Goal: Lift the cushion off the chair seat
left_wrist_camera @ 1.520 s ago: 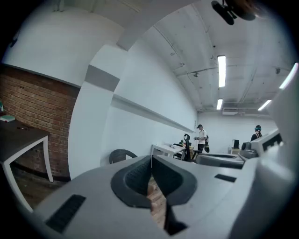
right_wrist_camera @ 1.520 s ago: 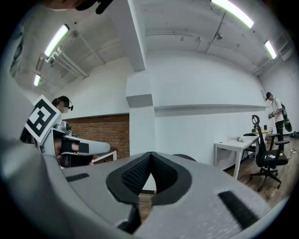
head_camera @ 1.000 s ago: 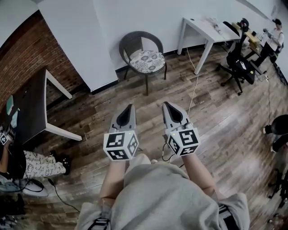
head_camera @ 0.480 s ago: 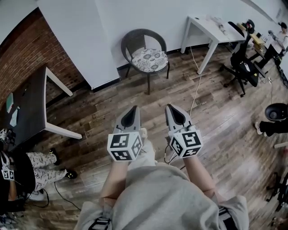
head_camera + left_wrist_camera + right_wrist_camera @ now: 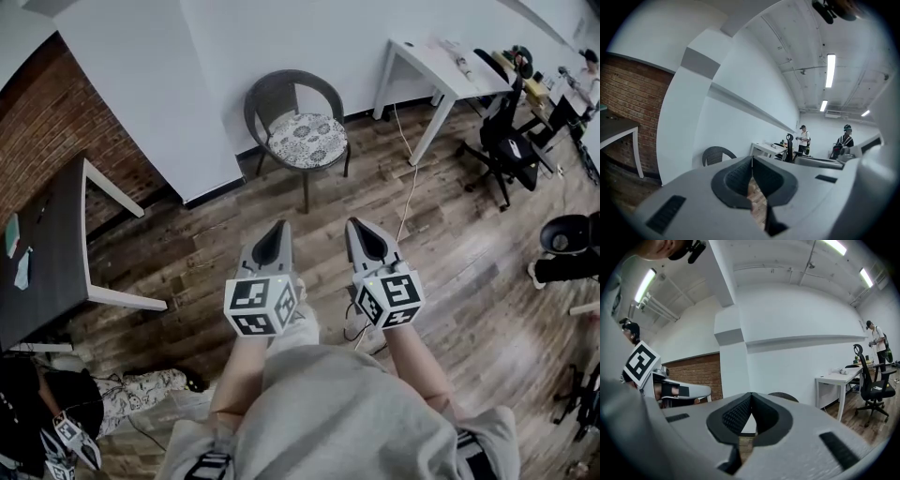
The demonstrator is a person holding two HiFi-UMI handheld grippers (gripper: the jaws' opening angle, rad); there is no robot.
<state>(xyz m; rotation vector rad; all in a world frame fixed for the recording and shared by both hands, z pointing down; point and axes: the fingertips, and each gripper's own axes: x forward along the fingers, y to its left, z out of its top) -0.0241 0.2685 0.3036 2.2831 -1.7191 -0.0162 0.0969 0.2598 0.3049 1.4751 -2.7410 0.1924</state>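
Tongs nearest you: your left tongs (image 5: pixel 277 228) and right tongs (image 5: pixel 354 225) are both pressed together on nothing, side by side above the wood floor (image 5: pixel 187 272). They sit well short of the chair (image 5: pixel 281 89) by the wall, where the patterned cushion (image 5: pixel 307 139) lies flat on the seat. My worry is that shut tips will only shove the cushion back, and the white cable (image 5: pixel 410 173) could catch your foot; only your head view shows the cushion, while the left gripper view gives just the chair back.
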